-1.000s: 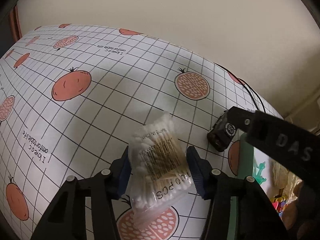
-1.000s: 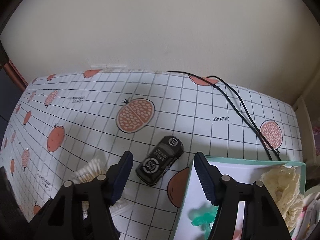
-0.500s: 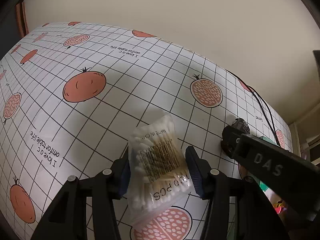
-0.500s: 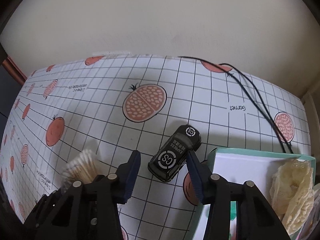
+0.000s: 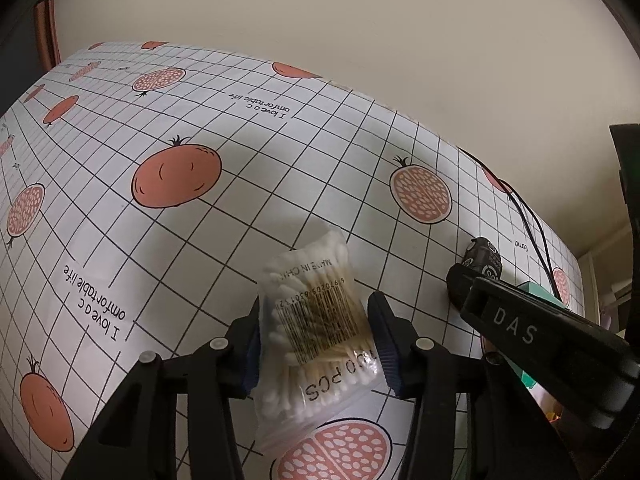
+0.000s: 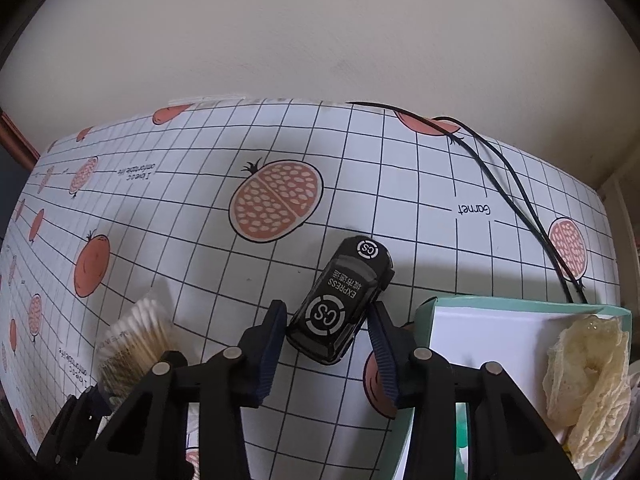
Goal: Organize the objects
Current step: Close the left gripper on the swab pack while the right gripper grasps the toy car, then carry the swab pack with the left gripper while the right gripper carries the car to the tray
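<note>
Our left hand-held gripper pinches the cotton swab pack; right hand-held gripper sits half-open w/ the toy car between pads, apparently unclamped. Close squarely across the car, then lift.

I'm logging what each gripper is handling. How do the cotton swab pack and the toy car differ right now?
The cotton swab pack is a soft, clear bag of white-tipped sticks; the toy car is hard and black with white "CS" and "EXPRESS" markings. The left gripper is shut on the pack, while the right gripper brackets the car's near end, contact unclear. Both sit over the pomegranate-print tablecloth, each between blue fingers.
</note>
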A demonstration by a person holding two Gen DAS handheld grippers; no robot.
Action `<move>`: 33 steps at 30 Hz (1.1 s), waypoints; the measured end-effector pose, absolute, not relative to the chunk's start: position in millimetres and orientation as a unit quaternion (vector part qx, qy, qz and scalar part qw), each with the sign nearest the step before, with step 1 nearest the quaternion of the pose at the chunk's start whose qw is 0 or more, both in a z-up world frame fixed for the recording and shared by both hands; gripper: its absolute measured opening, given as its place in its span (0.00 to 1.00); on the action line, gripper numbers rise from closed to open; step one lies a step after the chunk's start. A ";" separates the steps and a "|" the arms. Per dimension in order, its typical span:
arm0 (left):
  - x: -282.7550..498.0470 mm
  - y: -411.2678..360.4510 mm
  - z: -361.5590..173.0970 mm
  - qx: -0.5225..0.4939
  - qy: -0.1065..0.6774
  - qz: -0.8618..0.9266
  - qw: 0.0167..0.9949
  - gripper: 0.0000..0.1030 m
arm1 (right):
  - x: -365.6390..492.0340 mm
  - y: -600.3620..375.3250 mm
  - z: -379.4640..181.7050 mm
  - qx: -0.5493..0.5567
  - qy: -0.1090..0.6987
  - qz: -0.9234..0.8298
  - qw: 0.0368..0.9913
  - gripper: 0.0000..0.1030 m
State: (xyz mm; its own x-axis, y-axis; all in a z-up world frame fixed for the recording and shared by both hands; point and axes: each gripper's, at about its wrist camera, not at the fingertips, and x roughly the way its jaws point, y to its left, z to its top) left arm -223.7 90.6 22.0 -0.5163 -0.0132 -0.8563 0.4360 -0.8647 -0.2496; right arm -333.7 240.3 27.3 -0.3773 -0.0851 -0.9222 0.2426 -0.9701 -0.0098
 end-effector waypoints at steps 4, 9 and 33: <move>-223.0 86.4 22.0 0.472 0.229 -0.841 0.133 0.46 | -334.1 237.2 26.4 0.549 0.077 -0.827 0.095 0.43; -222.7 85.8 22.1 0.472 0.230 -0.841 0.133 0.46 | -333.5 233.8 25.2 0.548 0.083 -0.828 0.084 0.43; -218.9 73.2 20.2 0.462 0.256 -0.841 0.116 0.39 | -335.0 221.1 24.0 0.538 0.121 -0.833 0.046 0.42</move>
